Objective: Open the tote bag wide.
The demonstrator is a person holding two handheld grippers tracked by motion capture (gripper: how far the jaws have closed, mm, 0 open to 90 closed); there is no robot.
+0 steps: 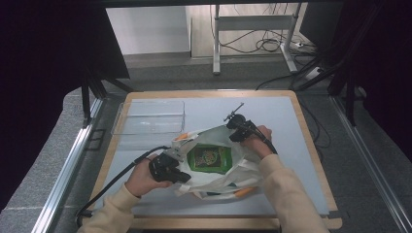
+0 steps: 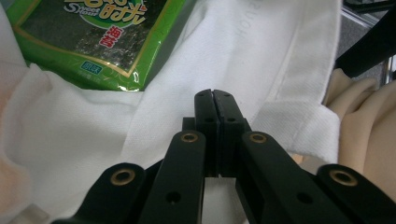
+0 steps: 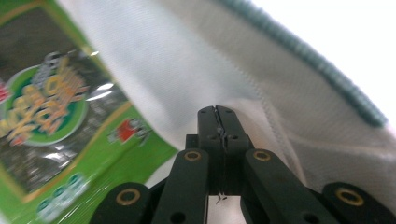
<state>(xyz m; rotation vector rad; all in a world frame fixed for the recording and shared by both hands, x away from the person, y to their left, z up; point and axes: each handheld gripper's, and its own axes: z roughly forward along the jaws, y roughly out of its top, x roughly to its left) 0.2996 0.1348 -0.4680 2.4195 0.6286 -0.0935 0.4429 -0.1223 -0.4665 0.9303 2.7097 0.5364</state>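
Pinching the white bag's [image 1: 214, 167] rim on opposite sides of the green seaweed packet [image 1: 210, 158], the left gripper [image 1: 171, 162] and right gripper [image 1: 239, 130] have their jaws clamped on cloth.

The right gripper [image 3: 217, 109] is closed, its jaws pressed together on the white bag [image 3: 187, 70]. A green packet [image 3: 60, 135] lies just beside it.

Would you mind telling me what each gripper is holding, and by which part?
Both are shut at the white cloth bag: the left gripper at its near-left rim, the right gripper at its far-right rim. Cloth between the jaws cannot be seen.
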